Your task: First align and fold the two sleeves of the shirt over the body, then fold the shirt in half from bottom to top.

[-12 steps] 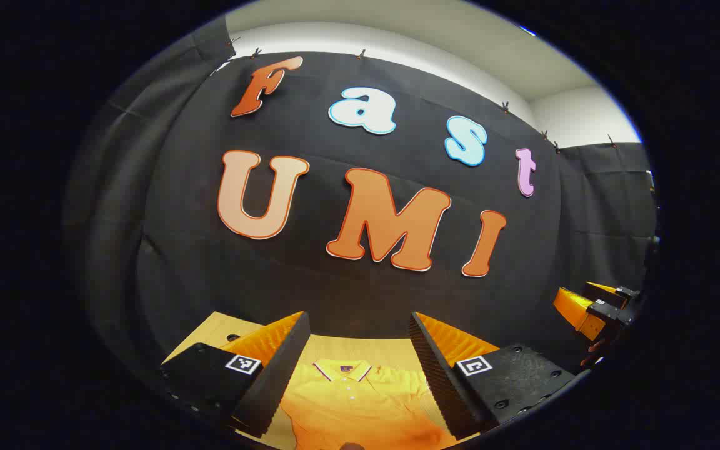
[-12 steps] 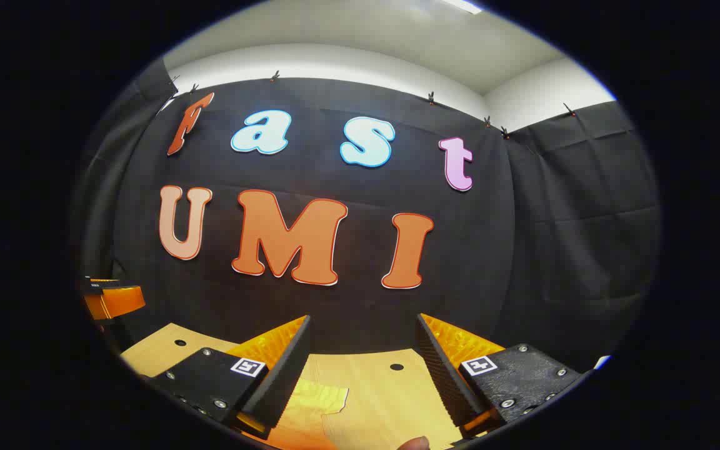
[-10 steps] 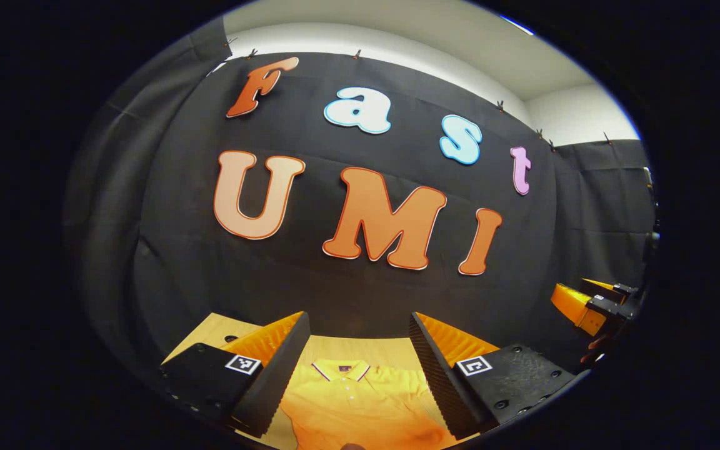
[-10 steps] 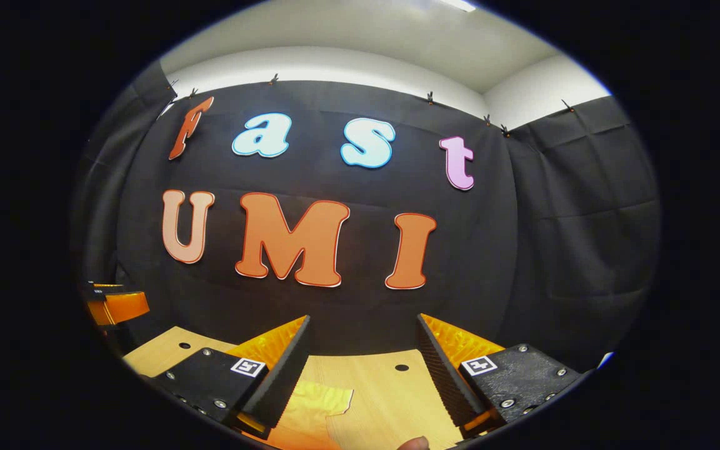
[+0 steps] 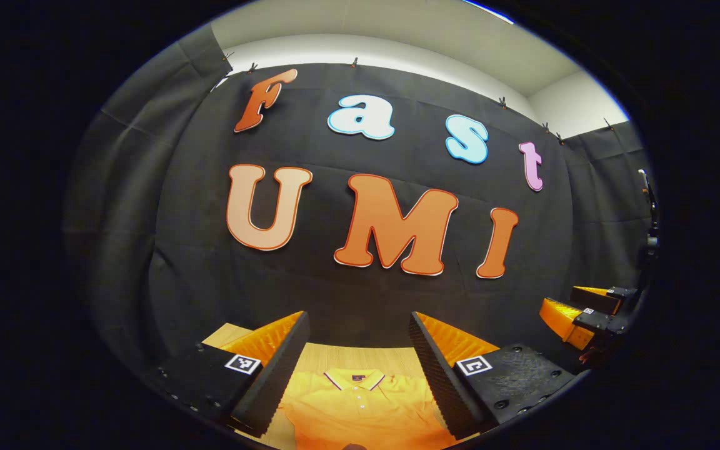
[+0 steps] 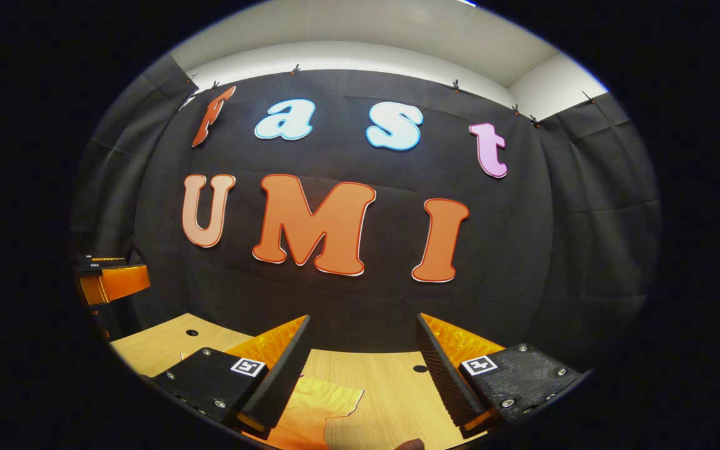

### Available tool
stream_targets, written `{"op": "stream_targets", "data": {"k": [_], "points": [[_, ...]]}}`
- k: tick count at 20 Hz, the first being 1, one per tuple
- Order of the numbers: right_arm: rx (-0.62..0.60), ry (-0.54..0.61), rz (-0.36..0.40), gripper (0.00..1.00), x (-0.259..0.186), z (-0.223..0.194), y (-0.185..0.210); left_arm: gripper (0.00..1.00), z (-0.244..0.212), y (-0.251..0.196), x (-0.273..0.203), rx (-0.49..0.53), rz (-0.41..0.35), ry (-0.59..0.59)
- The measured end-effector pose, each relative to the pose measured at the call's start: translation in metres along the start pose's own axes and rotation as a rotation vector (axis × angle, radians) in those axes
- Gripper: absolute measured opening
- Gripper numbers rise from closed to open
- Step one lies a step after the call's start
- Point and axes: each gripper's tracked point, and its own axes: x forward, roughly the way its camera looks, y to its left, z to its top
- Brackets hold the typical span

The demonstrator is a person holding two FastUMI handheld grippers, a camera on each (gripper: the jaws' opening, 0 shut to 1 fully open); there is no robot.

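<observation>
One yellow polo shirt lies flat on the wooden table, collar toward the black cloth wall, its sleeve spread out to the side. Above the shirt's body, the left gripper hangs with its fingers spread wide and holds nothing. Off to the side, the right gripper hangs over the sleeve's edge, likewise spread and empty.

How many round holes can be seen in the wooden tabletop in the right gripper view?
2: one hole at the table's far left, another hole beside the right gripper's right-hand finger. The shirt or fingers may hide more.
</observation>
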Motion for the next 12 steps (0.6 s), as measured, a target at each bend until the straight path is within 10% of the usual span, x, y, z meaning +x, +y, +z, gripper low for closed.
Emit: {"op": "stream_targets", "data": {"k": [12], "points": [[-0.031, 0.254, 0.183, 0.97, 0.049, -0.089, 0.042, 0.98, -0.011, 0.002, -0.001, 0.095, 0.059, 0.015]]}}
